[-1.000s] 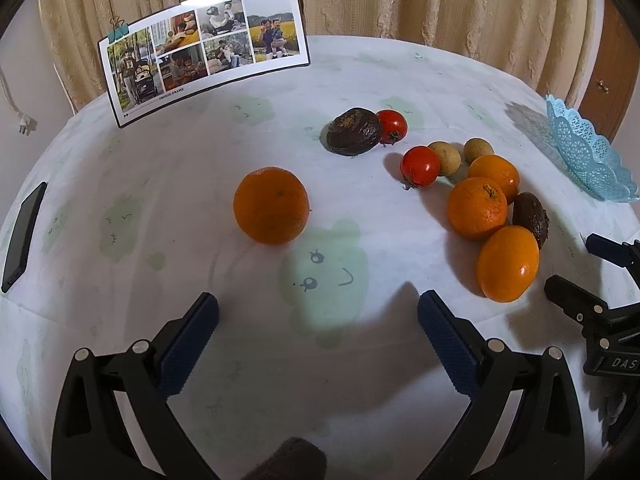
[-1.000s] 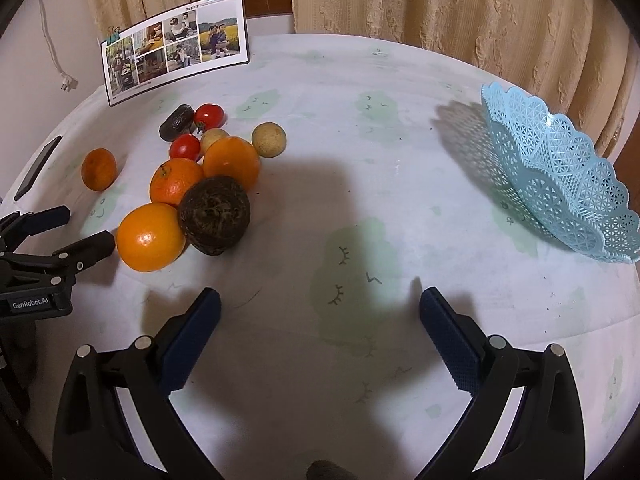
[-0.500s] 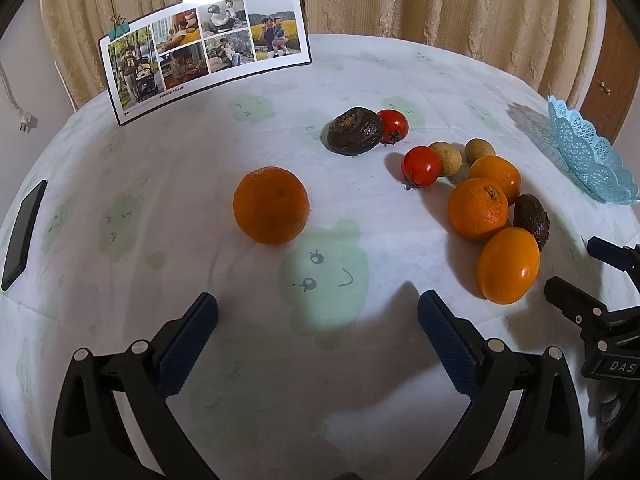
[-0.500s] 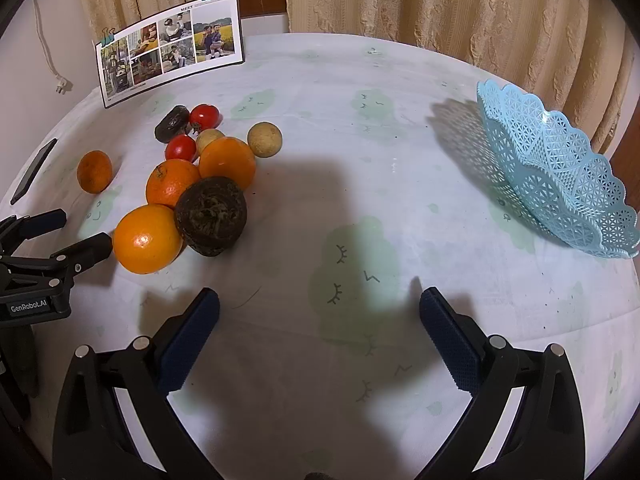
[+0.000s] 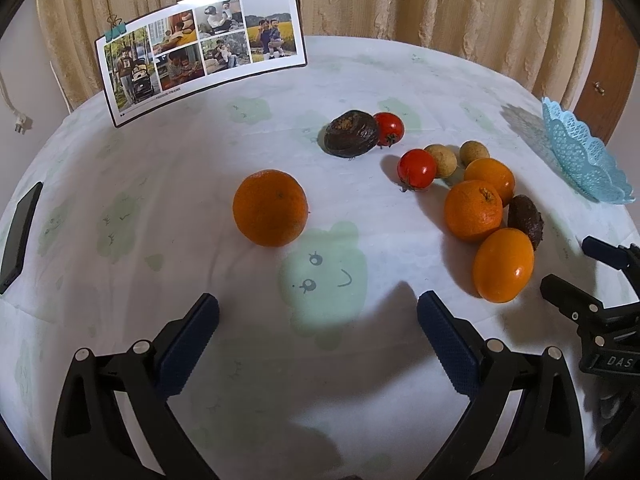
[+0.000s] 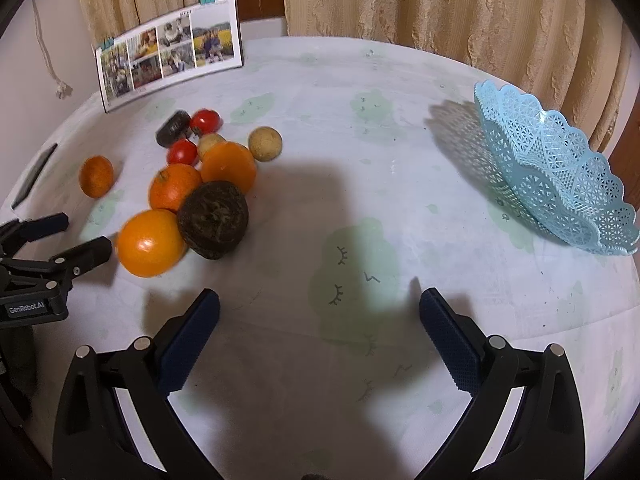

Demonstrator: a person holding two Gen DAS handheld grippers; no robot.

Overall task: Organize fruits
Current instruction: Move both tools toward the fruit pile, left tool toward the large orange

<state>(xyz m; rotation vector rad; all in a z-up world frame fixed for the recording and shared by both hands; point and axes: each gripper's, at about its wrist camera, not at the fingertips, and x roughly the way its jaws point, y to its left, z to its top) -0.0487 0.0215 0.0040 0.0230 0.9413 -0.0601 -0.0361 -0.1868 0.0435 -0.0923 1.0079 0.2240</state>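
Note:
A lone orange (image 5: 270,208) lies on the white cloth ahead of my left gripper (image 5: 318,322), which is open and holds nothing. To its right a cluster holds several oranges (image 5: 473,210), two tomatoes (image 5: 416,169), two tan round fruits (image 5: 441,160) and two dark brown fruits (image 5: 351,133). In the right wrist view the same cluster (image 6: 212,220) sits to the left of my right gripper (image 6: 319,322), also open and empty. A light blue lace basket (image 6: 556,172) stands at the right, with nothing seen inside.
A photo card (image 5: 200,50) held by clips stands at the back of the round table (image 5: 360,360). A black phone (image 5: 18,236) lies at the left edge. Curtains hang behind. Bare cloth lies between the fruit and the basket.
The right wrist view has shifted slightly, so the fruit cluster and basket sit a little nearer and lower. The left gripper has barely moved. Both stay open.

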